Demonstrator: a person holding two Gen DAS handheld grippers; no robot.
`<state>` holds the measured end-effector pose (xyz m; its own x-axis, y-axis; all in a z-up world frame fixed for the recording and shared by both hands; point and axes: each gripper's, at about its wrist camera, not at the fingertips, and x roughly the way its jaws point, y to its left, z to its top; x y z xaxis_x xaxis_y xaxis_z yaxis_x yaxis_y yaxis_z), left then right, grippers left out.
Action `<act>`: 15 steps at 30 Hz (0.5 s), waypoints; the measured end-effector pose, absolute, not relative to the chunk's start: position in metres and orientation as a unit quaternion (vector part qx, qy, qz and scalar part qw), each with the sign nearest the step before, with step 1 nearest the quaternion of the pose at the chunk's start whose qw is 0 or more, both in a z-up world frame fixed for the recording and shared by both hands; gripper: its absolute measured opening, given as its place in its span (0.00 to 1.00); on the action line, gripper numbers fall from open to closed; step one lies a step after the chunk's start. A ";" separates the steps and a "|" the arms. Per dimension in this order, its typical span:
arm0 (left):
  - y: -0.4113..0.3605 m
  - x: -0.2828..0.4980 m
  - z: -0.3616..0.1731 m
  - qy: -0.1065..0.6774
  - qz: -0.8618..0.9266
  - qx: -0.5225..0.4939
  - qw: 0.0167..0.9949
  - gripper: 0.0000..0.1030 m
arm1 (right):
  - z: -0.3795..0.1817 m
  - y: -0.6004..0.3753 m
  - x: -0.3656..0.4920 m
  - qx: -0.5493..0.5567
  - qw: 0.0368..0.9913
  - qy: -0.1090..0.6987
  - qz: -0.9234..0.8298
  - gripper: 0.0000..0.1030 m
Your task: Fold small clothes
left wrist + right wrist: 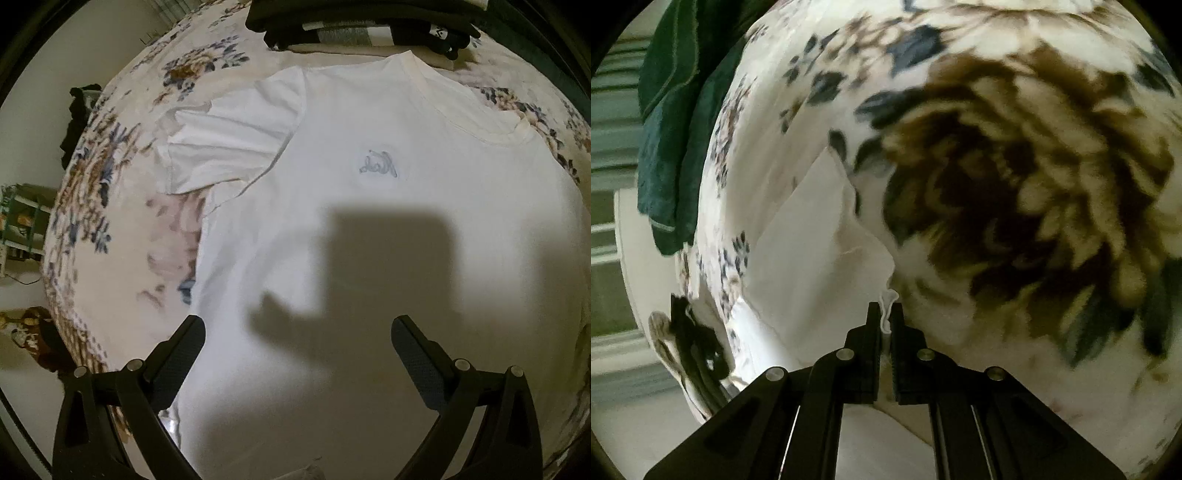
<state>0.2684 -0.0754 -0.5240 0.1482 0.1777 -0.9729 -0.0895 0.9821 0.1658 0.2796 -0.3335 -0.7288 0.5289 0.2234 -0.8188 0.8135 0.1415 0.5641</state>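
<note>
A white shirt (369, 229) lies spread flat on a bed with a flowery blanket (110, 192). Its neck points to the far side, and one sleeve (229, 140) sticks out to the side.

The left tongs (298, 334) hang over the middle of the shirt. They are wide apart and hold nothing. Their shadow falls on the cloth.

The right tongs (885, 314) are pressed close together on a thin fold of the shirt's edge (888, 301). The cloth bunches up a little between them.

The shirt looks light, thin and soft. It will flop and wrinkle, and it may slip if it is pinched on only a tiny bit. I think the best spots to grab are the hem, a corner or the sleeve end, where the cloth is doubled and stronger.

Some things are hard to see. The bottom of the shirt is cut off behind the left tongs. The right view is blurry, so I cannot tell which edge of the shirt is pinched. Dark clothes (362, 26) sit at the far end of the bed, partly out of sight. A green cloth (676, 122) hangs off to one side.
</note>
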 end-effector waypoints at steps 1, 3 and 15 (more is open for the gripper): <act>-0.073 0.268 -0.526 0.647 0.085 0.032 0.757 1.00 | -0.731 -0.335 0.282 0.618 0.621 0.420 -0.236 0.10; -0.067 0.267 -0.527 0.645 0.081 0.024 0.759 1.00 | -0.740 -0.338 0.282 0.641 0.609 0.407 -0.229 0.17; 0.016 0.250 -0.521 0.634 0.110 -0.009 0.766 1.00 | -0.625 -0.222 0.389 0.388 0.778 0.477 -0.130 0.05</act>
<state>0.2501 0.0160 -0.5210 0.1724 0.1569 -0.9724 -0.1787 0.9758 0.1257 0.3889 -0.2218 -0.6254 0.5106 0.1692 -0.8430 0.5721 0.6651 0.4800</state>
